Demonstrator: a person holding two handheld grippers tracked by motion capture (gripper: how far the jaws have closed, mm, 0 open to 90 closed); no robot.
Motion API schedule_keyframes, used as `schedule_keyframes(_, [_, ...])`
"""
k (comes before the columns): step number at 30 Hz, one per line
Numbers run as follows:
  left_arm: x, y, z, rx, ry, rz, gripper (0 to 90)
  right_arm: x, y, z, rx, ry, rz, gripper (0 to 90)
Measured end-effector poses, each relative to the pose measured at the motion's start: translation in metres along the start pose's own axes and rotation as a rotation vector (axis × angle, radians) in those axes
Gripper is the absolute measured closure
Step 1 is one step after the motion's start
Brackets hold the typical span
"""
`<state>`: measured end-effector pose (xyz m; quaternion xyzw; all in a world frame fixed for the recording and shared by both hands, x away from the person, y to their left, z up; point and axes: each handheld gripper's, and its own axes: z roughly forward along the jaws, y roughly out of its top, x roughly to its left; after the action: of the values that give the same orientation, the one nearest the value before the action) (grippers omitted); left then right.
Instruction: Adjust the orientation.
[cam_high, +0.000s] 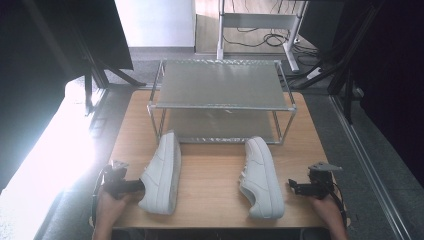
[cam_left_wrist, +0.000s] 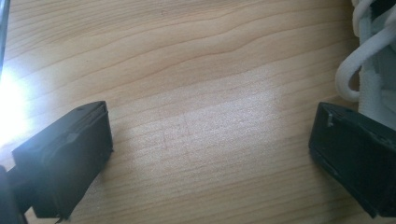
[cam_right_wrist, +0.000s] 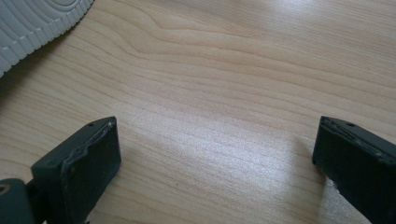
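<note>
Left tool (cam_high: 134, 186) spread wide, empty, at 9 o'clock of left white leather sneaker (cam_high: 162, 172), ready to grasp | right tool (cam_high: 294, 186) likewise agape, at 3 o'clock of right white leather sneaker (cam_high: 261, 176) | two-tier metal shoe rack (cam_high: 220, 85) at 12 o'clock on wooden desk (cam_high: 210, 185), likely destination

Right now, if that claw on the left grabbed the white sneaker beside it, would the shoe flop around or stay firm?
The white low-top sneaker would probably hold its shape at the thick rubber sole, while the soft upper may give under a squeeze. Its loose white laces would likely dangle. It looks light for its size, and lying tilted on its side on the wooden table, it could rock when nudged.
</note>
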<state>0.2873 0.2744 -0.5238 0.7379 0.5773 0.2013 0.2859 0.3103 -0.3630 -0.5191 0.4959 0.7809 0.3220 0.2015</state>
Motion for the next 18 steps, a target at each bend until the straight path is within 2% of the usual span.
schedule_keyframes(18, [0.0012,0.0013,0.0009,0.0,0.003,-0.01,0.0,0.0002,-0.0001,0.0,0.0,0.0,0.0,1.0])
